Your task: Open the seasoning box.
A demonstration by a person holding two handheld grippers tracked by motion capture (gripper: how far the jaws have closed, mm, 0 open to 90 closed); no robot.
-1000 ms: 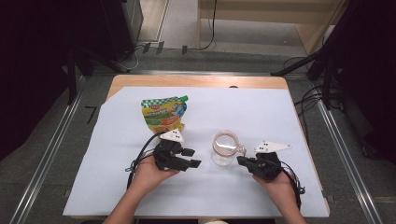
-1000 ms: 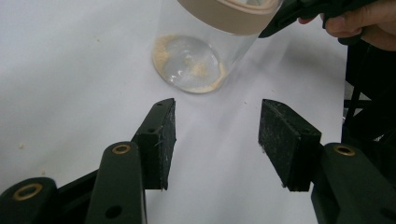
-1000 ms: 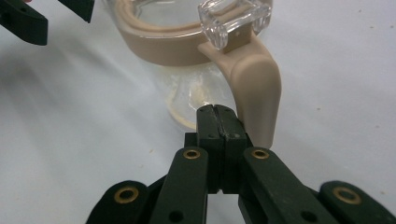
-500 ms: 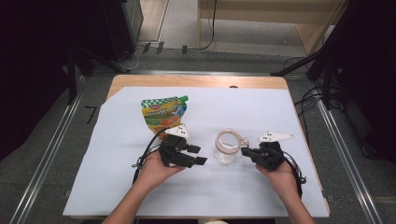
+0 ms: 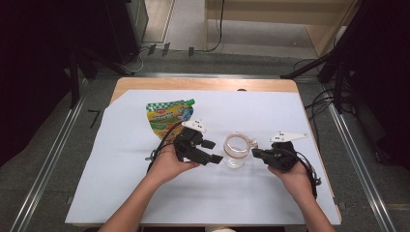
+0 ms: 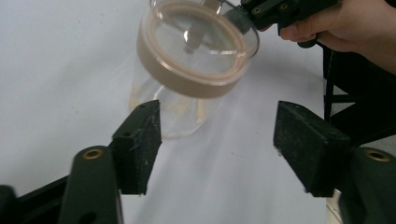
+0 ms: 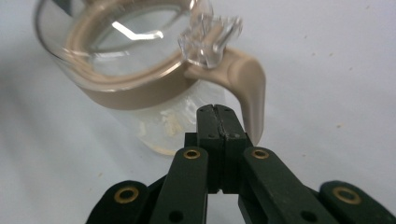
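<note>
Jug (image 5: 235, 150) is sitting between both grippers, apparently for steadying. Right gripper (image 7: 219, 122), jaws pressed together, is nosing by its handle (image 7: 246, 88). Left gripper (image 6: 224, 144), jaws just widening with nothing between them, is hanging just beside it.

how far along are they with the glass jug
Early on. Done: the glass jug stands upright mid-table with the right gripper shut beside its beige handle; whether it touches the handle isn't clear. In hand: the left gripper faces the jug, its jaws having just been opening, with nothing between them. Left: the snack pouch lies flat behind, its green cap on, and little shows inside the jug.
</note>
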